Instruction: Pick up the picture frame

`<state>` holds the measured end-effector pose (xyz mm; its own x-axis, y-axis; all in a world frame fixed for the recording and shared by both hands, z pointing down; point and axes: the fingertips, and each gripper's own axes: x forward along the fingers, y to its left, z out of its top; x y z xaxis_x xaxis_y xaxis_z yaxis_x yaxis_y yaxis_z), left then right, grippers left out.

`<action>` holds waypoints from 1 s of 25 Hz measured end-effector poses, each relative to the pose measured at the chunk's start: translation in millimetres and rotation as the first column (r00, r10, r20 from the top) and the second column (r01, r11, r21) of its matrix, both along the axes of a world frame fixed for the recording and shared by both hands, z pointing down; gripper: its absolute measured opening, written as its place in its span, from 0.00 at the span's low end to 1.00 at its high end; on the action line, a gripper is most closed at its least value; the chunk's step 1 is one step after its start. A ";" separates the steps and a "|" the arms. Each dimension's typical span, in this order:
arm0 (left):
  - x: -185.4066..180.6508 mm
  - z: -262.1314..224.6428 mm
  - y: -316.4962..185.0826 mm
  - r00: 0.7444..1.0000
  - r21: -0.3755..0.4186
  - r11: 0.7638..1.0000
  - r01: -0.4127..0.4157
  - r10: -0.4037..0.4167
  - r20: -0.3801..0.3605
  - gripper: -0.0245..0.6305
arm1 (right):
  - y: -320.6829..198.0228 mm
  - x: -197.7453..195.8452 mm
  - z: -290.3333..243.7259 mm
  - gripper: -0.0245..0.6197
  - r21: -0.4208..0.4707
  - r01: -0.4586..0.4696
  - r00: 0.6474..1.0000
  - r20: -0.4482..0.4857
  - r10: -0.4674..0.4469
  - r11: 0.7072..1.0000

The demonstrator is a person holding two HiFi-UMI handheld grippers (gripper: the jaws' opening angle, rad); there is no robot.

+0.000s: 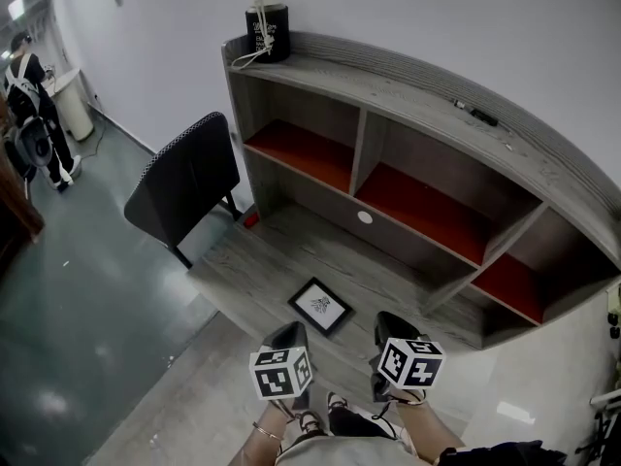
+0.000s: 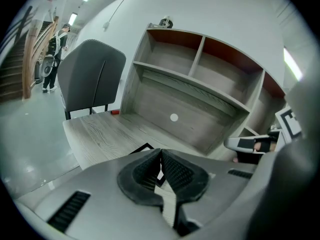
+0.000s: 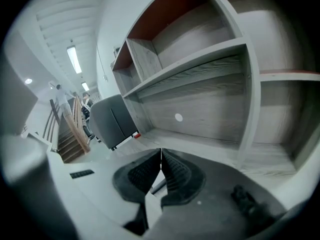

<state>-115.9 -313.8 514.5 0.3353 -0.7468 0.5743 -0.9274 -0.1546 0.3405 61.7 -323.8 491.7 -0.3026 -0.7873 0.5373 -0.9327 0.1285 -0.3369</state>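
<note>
A small black picture frame (image 1: pixel 320 306) with a white print lies flat on the grey wooden desk (image 1: pixel 262 260), near its front edge. My left gripper (image 1: pixel 288 336) hovers just short of the frame on its near left, jaws shut with nothing between them. My right gripper (image 1: pixel 389 324) is to the frame's right, also shut and empty. In the left gripper view only a corner of the picture frame (image 2: pixel 143 148) shows past the closed left gripper (image 2: pixel 161 154). In the right gripper view a dark edge of the picture frame (image 3: pixel 159 185) peeks between the pads of the right gripper (image 3: pixel 161 153).
The desk carries a hutch with red-backed shelves (image 1: pixel 417 202). A black container (image 1: pixel 267 32) stands on its top left and a dark pen-like object (image 1: pixel 482 116) lies further right. A grey chair (image 1: pixel 184 178) stands left of the desk. A person (image 1: pixel 34 95) is far left.
</note>
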 end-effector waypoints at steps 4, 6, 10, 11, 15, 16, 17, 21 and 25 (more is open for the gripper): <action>0.2 15.1 -2.4 1.000 -0.035 0.999 0.025 -0.025 0.003 0.06 | -5.2 1.3 17.6 0.09 -0.040 0.024 1.000 -0.002 -0.024 0.999; 0.2 25.3 -1.4 0.999 -0.058 0.998 0.035 -0.035 0.006 0.06 | -6.8 0.4 28.9 0.09 -0.063 0.041 0.999 -0.004 -0.041 0.997; 2.3 49.6 0.7 0.999 -0.106 0.993 0.052 -0.051 0.010 0.06 | -9.6 -2.4 56.2 0.09 -0.112 0.072 0.997 -0.004 -0.073 0.991; 3.4 56.3 1.6 0.998 -0.118 0.992 0.055 -0.055 0.010 0.06 | -9.6 -3.2 63.7 0.09 -0.125 0.080 0.997 -0.005 -0.081 0.989; 7.8 85.2 9.6 0.998 -0.170 0.983 0.067 -0.067 0.007 0.06 | -5.3 -8.2 94.9 0.09 -0.176 0.112 0.993 -0.004 -0.114 0.978; 8.7 92.3 11.8 0.998 -0.183 0.981 0.069 -0.069 0.009 0.06 | -3.2 -9.4 102.3 0.09 -0.189 0.119 0.993 -0.001 -0.121 0.975; 9.8 99.0 14.2 0.997 -0.195 0.978 0.071 -0.070 0.011 0.06 | -0.4 -10.4 109.0 0.09 -0.202 0.124 0.992 0.002 -0.127 0.971; 18.0 117.3 24.1 0.998 -0.230 0.971 0.064 -0.063 0.014 0.06 | 11.4 -10.0 127.7 0.09 -0.241 0.143 0.989 0.002 -0.147 0.960; 26.9 121.9 27.9 0.998 -0.236 0.970 0.058 -0.057 0.010 0.06 | 15.7 -9.2 134.8 0.09 -0.257 0.155 0.987 -0.001 -0.161 0.954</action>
<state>-89.0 -285.9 636.5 0.2935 -0.6078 0.7379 -0.9336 -0.0161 0.3580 52.5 -308.1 626.5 -0.3983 -0.5658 0.7220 -0.9148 0.1871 -0.3581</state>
